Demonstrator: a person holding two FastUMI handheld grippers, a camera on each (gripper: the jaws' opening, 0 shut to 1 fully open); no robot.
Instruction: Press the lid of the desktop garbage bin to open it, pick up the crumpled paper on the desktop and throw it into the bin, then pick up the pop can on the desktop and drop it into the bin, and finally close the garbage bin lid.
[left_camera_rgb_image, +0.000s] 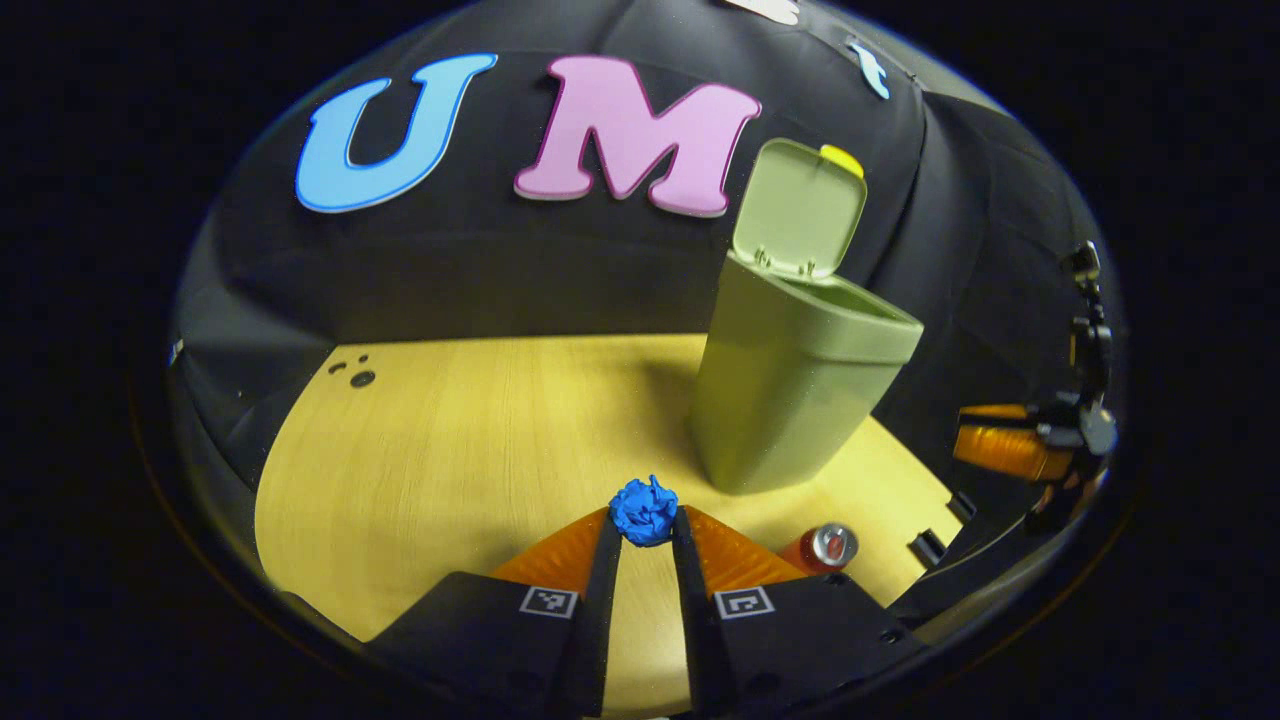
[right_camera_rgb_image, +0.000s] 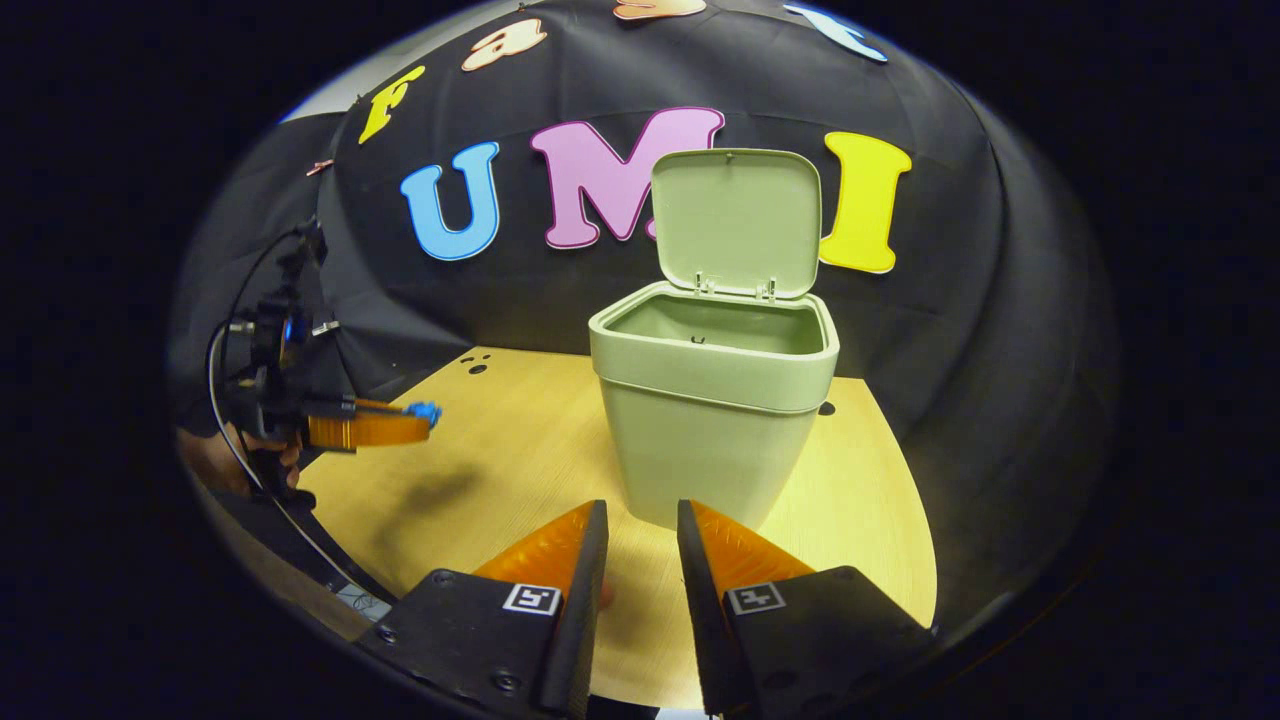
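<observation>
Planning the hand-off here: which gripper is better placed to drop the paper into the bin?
Left. The left gripper already pinches the crumpled paper, and the bin has its lid up. The right gripper holds nothing.

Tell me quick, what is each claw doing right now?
Left claw: closed on the crumpled paper, lifted off the table.
Right claw: open a little, holding nothing, pointing at the open bin.
</observation>
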